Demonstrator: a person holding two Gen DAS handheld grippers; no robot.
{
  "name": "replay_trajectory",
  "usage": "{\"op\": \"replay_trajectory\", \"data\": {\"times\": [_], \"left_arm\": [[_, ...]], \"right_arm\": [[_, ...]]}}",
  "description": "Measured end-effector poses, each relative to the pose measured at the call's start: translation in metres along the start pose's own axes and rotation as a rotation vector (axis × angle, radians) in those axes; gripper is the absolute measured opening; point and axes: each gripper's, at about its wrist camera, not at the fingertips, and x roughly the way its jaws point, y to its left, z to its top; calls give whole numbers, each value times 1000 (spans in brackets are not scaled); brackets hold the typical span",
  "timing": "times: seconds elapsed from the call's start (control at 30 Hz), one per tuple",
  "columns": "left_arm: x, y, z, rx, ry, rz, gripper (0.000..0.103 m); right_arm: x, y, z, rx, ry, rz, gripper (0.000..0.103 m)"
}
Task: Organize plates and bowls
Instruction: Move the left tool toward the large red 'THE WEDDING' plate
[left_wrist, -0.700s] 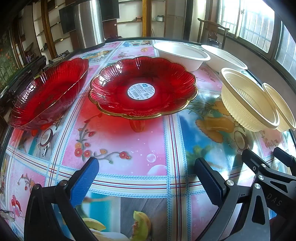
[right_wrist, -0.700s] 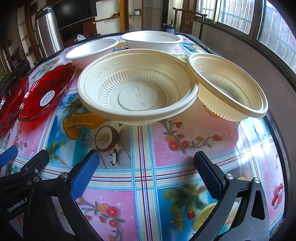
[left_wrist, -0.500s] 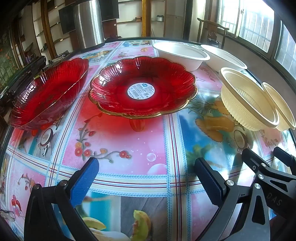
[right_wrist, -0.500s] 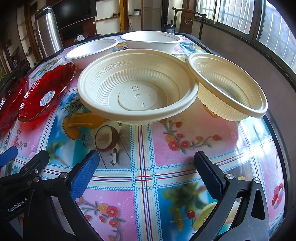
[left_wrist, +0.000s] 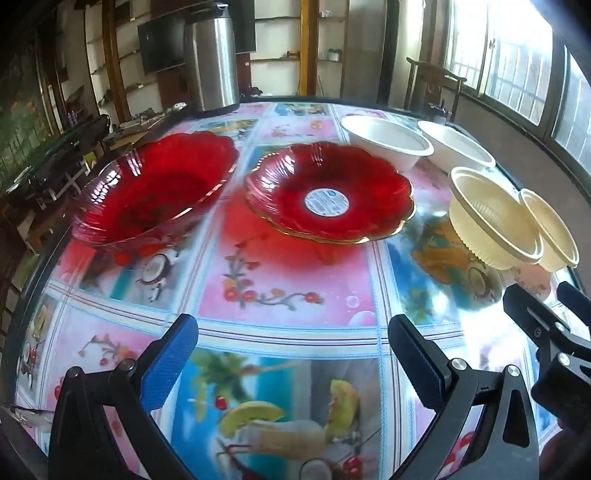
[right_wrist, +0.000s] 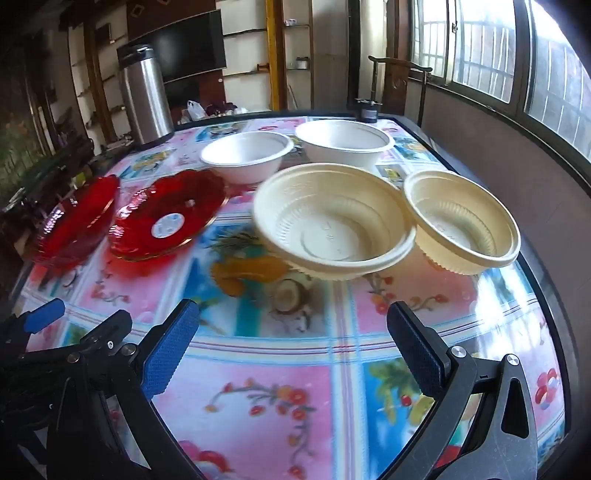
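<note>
Two red glass plates stand on the table: one at left (left_wrist: 155, 184) and one with a round sticker (left_wrist: 328, 192) in the middle. Two cream ribbed bowls (right_wrist: 332, 221) (right_wrist: 461, 225) stand side by side, with two white bowls (right_wrist: 247, 155) (right_wrist: 343, 144) behind them. My left gripper (left_wrist: 291, 354) is open and empty, short of the sticker plate. My right gripper (right_wrist: 291, 350) is open and empty, short of the larger cream bowl. The right gripper's fingers (left_wrist: 532, 314) show at the right edge of the left wrist view.
A steel thermos (right_wrist: 146, 99) stands at the table's far left edge. A wooden chair (right_wrist: 399, 85) and windows lie beyond the far right edge. The table (right_wrist: 258, 387) wears a glossy fruit-and-flower cloth.
Both grippers have drawn back and tilted up, so the plates and bowls look smaller and farther and more of the room shows. Both stay open and empty.
</note>
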Motion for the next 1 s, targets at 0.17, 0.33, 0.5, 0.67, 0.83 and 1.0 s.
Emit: {"op": "replay_trajectory", "data": {"times": [0.17,0.33,0.5,0.67,0.83,1.0], "left_arm": [[-5,9,5,-10,-2,-6,103],[-12,25,7,-31,-14,1,103],[-13,41,12,-39,-25,10,103],[-10,66,25,-54,-35,48,103],[-8,96,41,-87,-50,83,103],[-2,121,56,-97,-48,128,103]], "right_arm": [[-5,13,1,-11,-2,35,103],[-5,26,3,-36,-5,58,103],[-2,44,9,-80,-7,76,103],[1,69,25,-142,-25,106,103],[8,106,47,-223,-26,140,103],[20,134,67,-258,-25,185,103]]}}
